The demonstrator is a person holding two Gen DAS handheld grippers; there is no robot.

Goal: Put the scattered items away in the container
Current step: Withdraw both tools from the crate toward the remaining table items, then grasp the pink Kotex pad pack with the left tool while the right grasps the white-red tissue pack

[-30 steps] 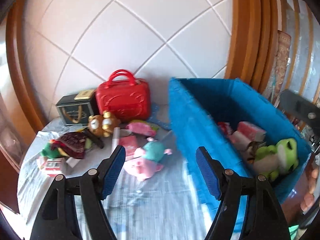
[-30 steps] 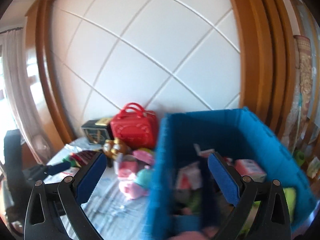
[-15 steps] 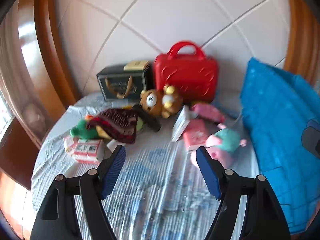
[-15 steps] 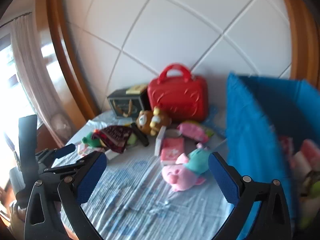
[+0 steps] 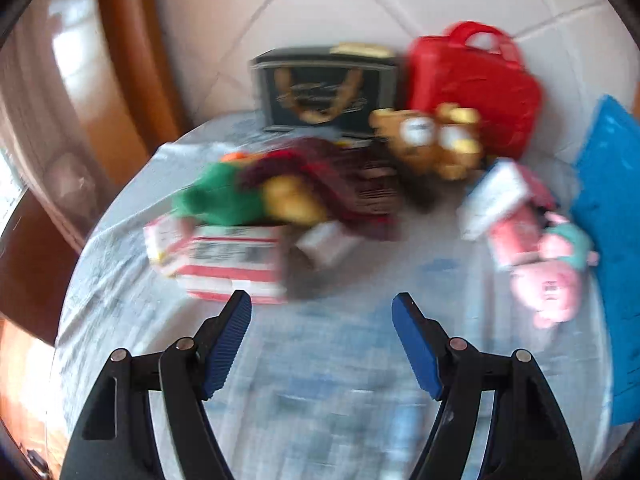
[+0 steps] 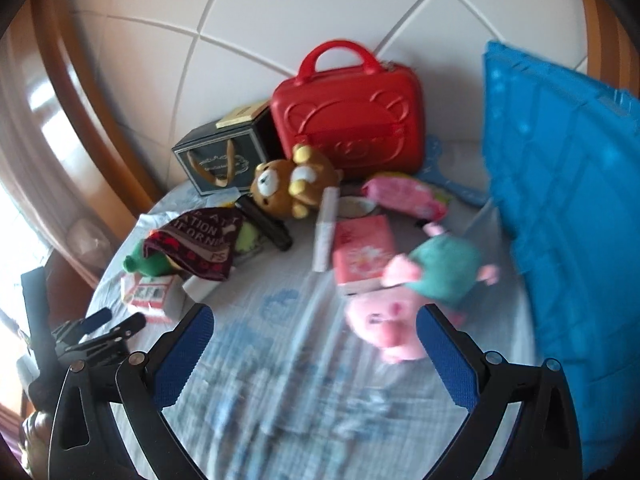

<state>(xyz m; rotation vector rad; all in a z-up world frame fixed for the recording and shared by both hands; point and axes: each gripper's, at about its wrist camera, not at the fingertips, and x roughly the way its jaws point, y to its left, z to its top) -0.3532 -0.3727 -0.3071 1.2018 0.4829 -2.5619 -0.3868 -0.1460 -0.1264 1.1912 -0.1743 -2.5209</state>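
Two grippers hang over a cloth-covered table (image 6: 280, 400), both spread wide and holding nothing. Far left in the right wrist view, the left gripper (image 6: 108, 322) points at a red-and-white box (image 6: 150, 296), which sits just beyond the left gripper (image 5: 322, 312) in its own view (motion blur softens that picture). A green plush (image 6: 146, 262) lies on the box (image 5: 228, 264) under a dark red printed cloth (image 6: 198, 242). Behind them, against the tiled wall, stands a dark gift box (image 6: 218, 162) beside a red case (image 6: 348, 120); a brown bear (image 6: 290, 186) leans in front of both. Right of centre, a pink book (image 6: 362, 254) lies touching a pink pig plush (image 6: 396, 308) in a teal top, just beyond the right gripper (image 6: 316, 322). At the far right rises the blue bin (image 6: 560, 200), its outer wall close to the pig.
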